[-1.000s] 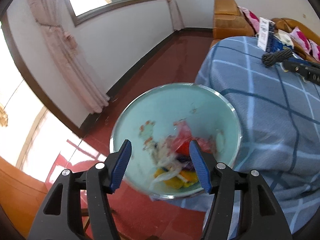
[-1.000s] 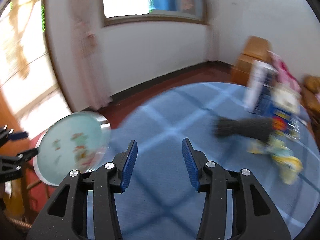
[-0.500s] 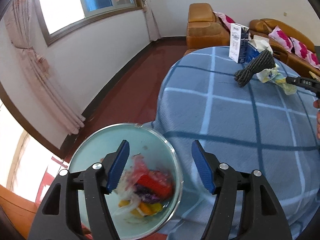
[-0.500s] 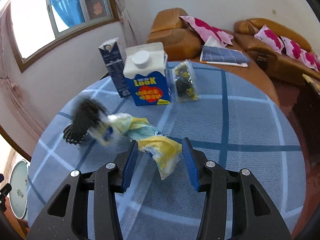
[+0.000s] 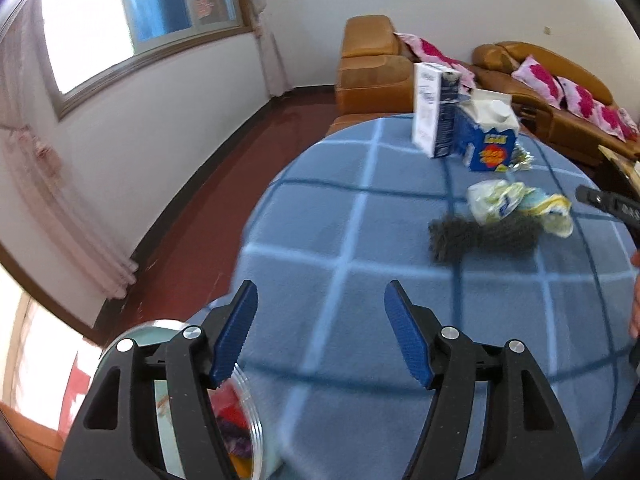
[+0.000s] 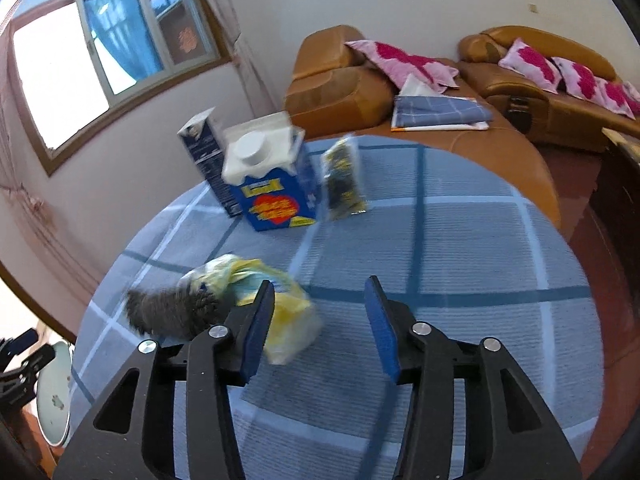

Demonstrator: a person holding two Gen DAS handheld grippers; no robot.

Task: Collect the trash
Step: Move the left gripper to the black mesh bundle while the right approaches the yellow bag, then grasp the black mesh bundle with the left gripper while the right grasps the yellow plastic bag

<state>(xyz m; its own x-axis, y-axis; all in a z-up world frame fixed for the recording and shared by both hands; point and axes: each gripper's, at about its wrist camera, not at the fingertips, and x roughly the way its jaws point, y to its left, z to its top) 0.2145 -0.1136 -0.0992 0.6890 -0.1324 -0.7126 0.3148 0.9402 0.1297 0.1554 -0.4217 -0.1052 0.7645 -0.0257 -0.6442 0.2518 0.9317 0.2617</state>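
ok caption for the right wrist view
Open right gripper nears a yellow wrapper on the checked tablecloth.

Bright daylight floods in from an overexposed window (image 5: 132, 20) at upper left. Motion blur smears the cartons (image 6: 272, 184) and tablecloth (image 5: 360, 240); fisheye distortion bends every edge.
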